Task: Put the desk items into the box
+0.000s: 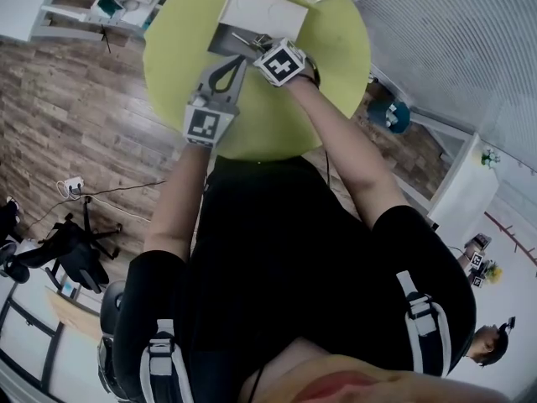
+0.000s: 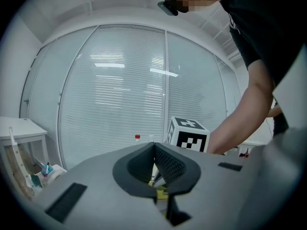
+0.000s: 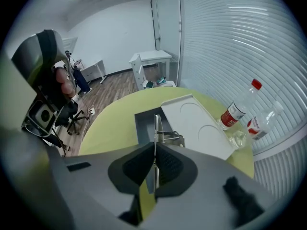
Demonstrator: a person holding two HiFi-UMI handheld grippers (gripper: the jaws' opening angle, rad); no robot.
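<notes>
On the round green table (image 1: 327, 49) lies a grey box (image 1: 220, 42) with its white lid (image 1: 262, 13) beside it. My right gripper (image 1: 257, 45) hovers over the box, shut on a thin clear ruler-like strip (image 3: 156, 127) that points edge-on down into the box (image 3: 144, 121). A small metal clip-like item (image 3: 171, 138) lies inside. In the right gripper view the jaws (image 3: 154, 153) pinch the strip. My left gripper (image 1: 241, 60) waits just left of the right one, shut and empty; in its own view (image 2: 154, 145) the pads meet.
Two plastic bottles (image 3: 240, 109) (image 3: 263, 120) and a glass (image 3: 236, 138) stand by the lid (image 3: 196, 126) at the table's far edge. Wood floor surrounds the table, with an office chair (image 1: 71, 250) and a white shelf unit (image 1: 109, 7) to the left.
</notes>
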